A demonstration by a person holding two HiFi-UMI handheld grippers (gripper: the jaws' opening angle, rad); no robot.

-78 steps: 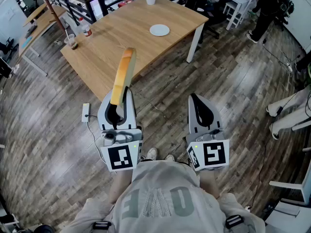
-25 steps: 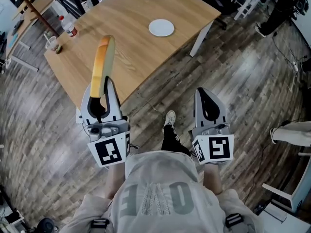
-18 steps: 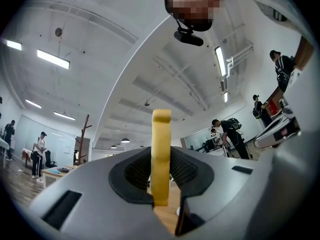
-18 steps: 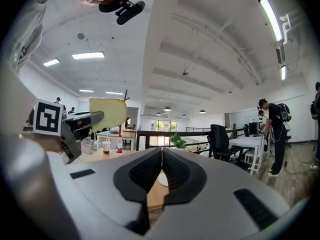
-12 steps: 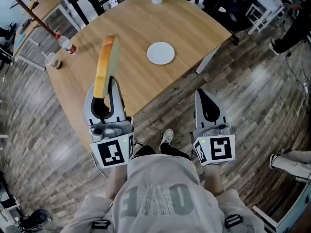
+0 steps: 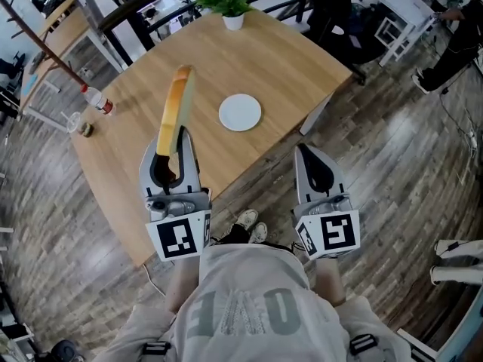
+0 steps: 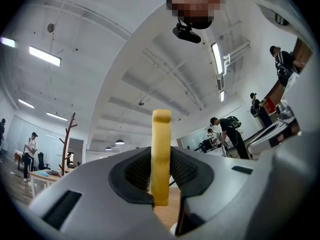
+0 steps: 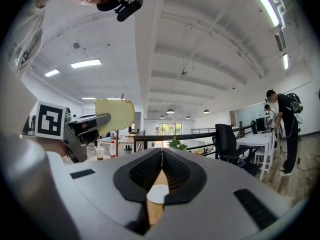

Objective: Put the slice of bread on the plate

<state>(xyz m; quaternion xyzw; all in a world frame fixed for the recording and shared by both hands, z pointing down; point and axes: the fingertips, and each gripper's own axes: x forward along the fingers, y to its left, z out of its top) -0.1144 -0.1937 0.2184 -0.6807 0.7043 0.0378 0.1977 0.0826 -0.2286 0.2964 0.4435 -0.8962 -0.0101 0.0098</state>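
Counting: one slice of bread (image 6: 173, 111), one white plate (image 6: 240, 113), two grippers, one wooden table (image 6: 294, 59), one potted plant (image 6: 226, 4), one bottle (image 6: 96, 100), one cup (image 6: 75, 121).

Left gripper (image 6: 175, 143): pinching the slice of bread by its lower end, holding it upright, sticking out well past the jaw tips, up off the table and not on the plate.

Right gripper (image 6: 308, 157): showing jaws pressed together at the tips, gripping nothing.

Plate: lying flat on the table ahead of both jaw pairs, off to the right of the left jaws and to the left of the right jaws.

Left gripper view: showing only the thin crust edge of the slice, squeezed between the two dark pads.

Right gripper view: showing the broad pale face of the slice up and left of its own jaws, plus the plate through the slit under the closed tips.

Head view alone: showing both grippers side by side and the whole tabletop.
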